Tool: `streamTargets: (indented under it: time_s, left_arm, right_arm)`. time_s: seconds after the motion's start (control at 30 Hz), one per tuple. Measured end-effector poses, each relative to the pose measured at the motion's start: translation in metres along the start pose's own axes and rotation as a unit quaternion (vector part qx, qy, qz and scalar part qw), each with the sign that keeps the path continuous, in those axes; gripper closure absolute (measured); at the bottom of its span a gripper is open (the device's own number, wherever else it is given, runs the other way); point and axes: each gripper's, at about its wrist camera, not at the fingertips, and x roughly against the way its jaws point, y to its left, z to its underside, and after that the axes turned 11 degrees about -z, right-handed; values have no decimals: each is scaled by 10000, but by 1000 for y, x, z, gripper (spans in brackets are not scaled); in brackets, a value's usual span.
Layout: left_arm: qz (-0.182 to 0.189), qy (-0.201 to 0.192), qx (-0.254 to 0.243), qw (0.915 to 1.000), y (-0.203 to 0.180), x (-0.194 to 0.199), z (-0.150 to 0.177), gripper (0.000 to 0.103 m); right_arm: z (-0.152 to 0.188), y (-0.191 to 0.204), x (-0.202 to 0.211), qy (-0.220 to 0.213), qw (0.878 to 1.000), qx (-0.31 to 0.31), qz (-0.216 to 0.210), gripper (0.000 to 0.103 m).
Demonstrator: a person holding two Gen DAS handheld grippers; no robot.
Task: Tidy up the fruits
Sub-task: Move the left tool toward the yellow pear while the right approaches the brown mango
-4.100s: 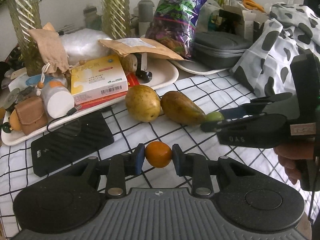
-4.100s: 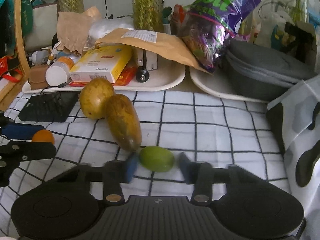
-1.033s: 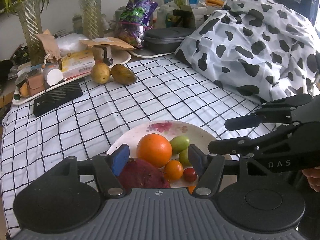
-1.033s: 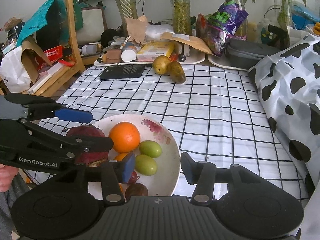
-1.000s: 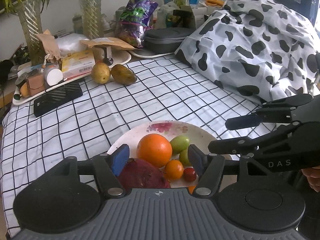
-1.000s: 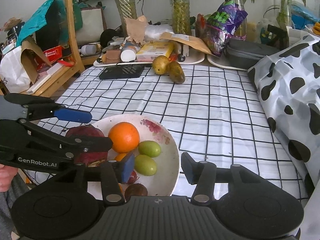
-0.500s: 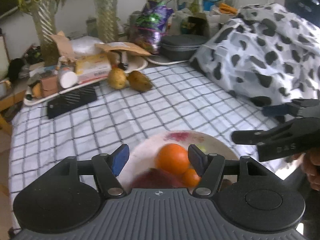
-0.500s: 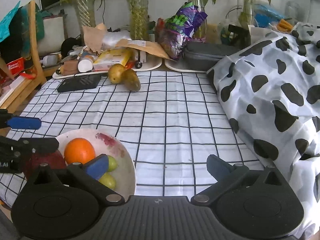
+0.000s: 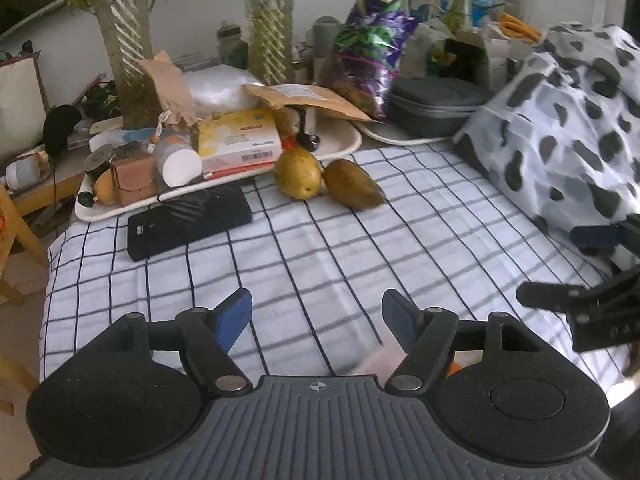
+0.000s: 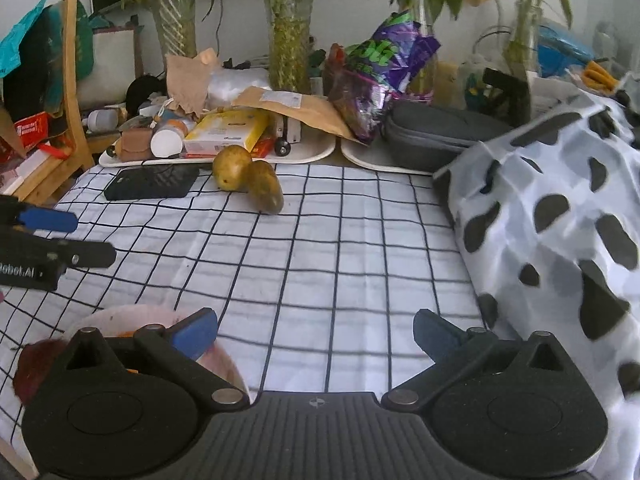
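Down at the near edge of the checked tablecloth (image 10: 340, 264) sits the pale plate (image 10: 224, 364), mostly hidden behind my right gripper (image 10: 316, 334); a dark red fruit (image 10: 34, 364) shows at its left side and a sliver of orange peeks past the finger, but I cannot tell what else it holds. My right gripper is spread wide with nothing between its blue pads, and my left gripper (image 9: 316, 314) is likewise released and empty. Only the right wrist view shows the plate clearly; from the left wrist it is a blurred pale smear with a bit of orange low beside the right finger. Each view catches the other gripper at its edge. Far across the cloth, two brownish-yellow fruits lie touching: a round fruit (image 9: 298, 173) and a long fruit (image 9: 354, 190) to its right, both just in front of the white tray (image 9: 340, 148). That tray is heaped with a yellow box (image 9: 238, 140), a white-capped bottle (image 9: 178, 160), a small brown pouch (image 9: 132, 176) and a brown envelope (image 9: 304, 98). A black flat device (image 9: 188, 224) lies on the cloth just before the tray. A second tray carries a grey zip case (image 9: 436, 104), with a purple snack bag (image 9: 368, 52) behind. A cow-print cloth (image 10: 560, 220) bulks along the right.
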Motion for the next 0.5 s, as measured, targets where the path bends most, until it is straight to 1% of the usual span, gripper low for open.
streamTargets:
  time_s: [0.17, 0.27, 0.5]
  left_arm:
    - [97, -14, 82, 9999, 7, -20, -14, 32]
    - [128, -63, -9, 9999, 8, -31, -22, 32]
    - [277, -136, -173, 9994, 14, -64, -35, 32]
  right_arm:
    - [-16, 0, -23, 74, 9999, 123, -80, 0]
    - [-27, -1, -37, 76, 9997, 170, -165, 0]
    - [-48, -2, -71, 123, 9990, 377, -217, 0]
